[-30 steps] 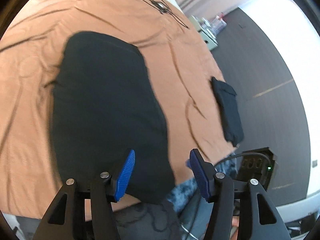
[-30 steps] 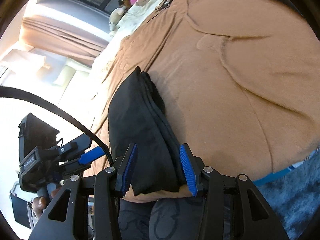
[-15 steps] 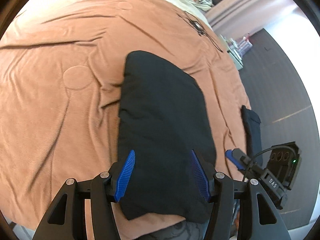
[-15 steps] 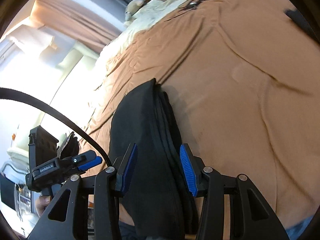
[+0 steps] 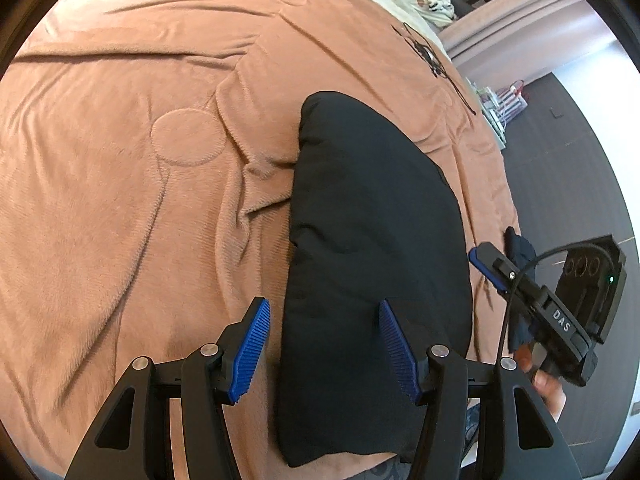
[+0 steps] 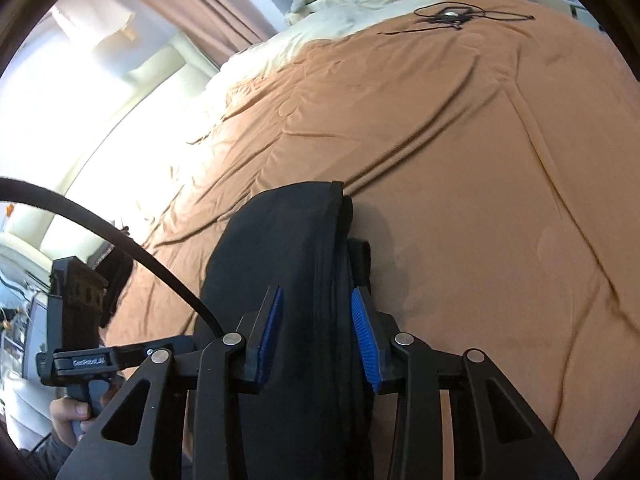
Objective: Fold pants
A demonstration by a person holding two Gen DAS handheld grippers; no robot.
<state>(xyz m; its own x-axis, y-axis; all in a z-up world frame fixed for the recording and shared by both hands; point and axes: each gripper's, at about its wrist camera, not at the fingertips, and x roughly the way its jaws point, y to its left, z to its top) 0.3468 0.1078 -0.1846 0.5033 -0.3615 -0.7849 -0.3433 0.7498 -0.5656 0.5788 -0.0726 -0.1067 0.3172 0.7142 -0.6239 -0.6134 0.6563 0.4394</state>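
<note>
Bedspread (image 5: 120, 200) holds folded pants (image 5: 372, 240), now nearer both spread tools (image 5: 324, 344) (image 6: 316, 332).

Two grippers, two dark garments, one bed.

I count one folded pair of black pants (image 5: 372, 240) on my one brown bedspread (image 5: 120, 200), plus one smaller dark garment (image 5: 520, 246) beyond the pants at the bedspread's edge. I hold two grippers: my left gripper (image 5: 324, 346) and right gripper (image 6: 316, 336), two blue pads each. One tangled black cable (image 6: 452, 16) lies far beyond the pants.
</note>
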